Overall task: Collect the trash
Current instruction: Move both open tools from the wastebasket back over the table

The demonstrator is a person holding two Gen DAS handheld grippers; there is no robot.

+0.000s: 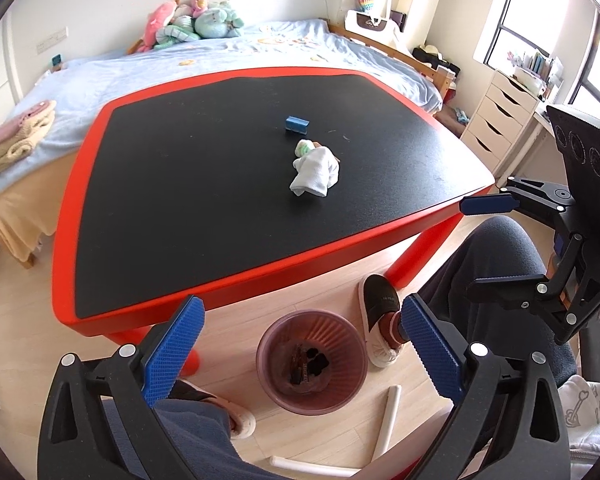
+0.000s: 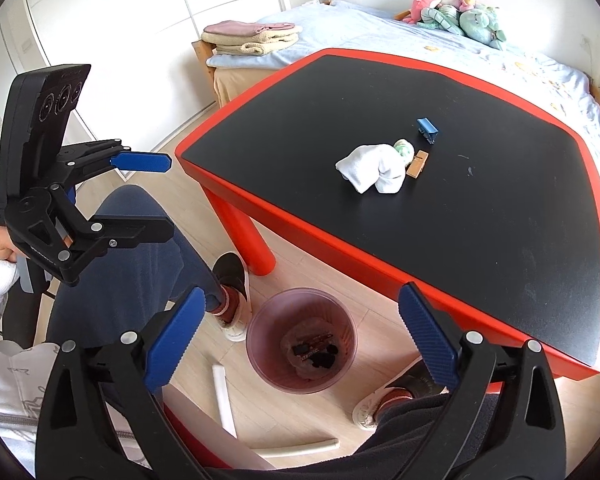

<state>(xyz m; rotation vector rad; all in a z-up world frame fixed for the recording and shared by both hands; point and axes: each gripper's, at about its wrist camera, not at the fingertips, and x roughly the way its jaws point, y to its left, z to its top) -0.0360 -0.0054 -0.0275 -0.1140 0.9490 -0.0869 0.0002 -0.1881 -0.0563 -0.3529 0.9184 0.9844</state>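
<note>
- Left tool (image 1: 300, 348): jaws spread wide, nothing between the pads. It hangs over the floor on the near side of the worktop (image 1: 260, 288), angled down, with the bin (image 1: 312, 360) showing in the gap between its fingers.
- Right tool (image 2: 300, 340): jaws likewise wide apart and empty, also framing the bin (image 2: 300, 336) from above.
- Bin: stands on the floor just off the worktop's near edge, between the person's two slippered feet. Dark scraps and what looks like a wrapper lie at its bottom.
- Remaining on the worktop, all clustered toward its middle, well apart from either tool:
  - crumpled white cloth or tissue (image 1: 316, 172), largest item, nearest the near edge of the group;
  - small greenish-white wad (image 1: 305, 147) touching the cloth's far end;
  - small tan piece (image 2: 417, 164) just beside the wad, plainly seen only from the right wrist view;
  - small blue block (image 1: 297, 124) just beyond them, toward the far edge.
- Key relation: the cluster lies up and ahead of both tools, across the near edge. The cloth's long axis runs roughly from the near edge toward the far edge in the left view, and slants in the right view.
- Judgement: neither tool is clearly nearer; the cluster sits about centred ahead of the left tool and somewhat right of the right tool's line.
- Judgement: the next reach must rise from bin level over the red rim before coming down on the cloth.
- Whether the blue block counts as trash cannot be told.
</note>
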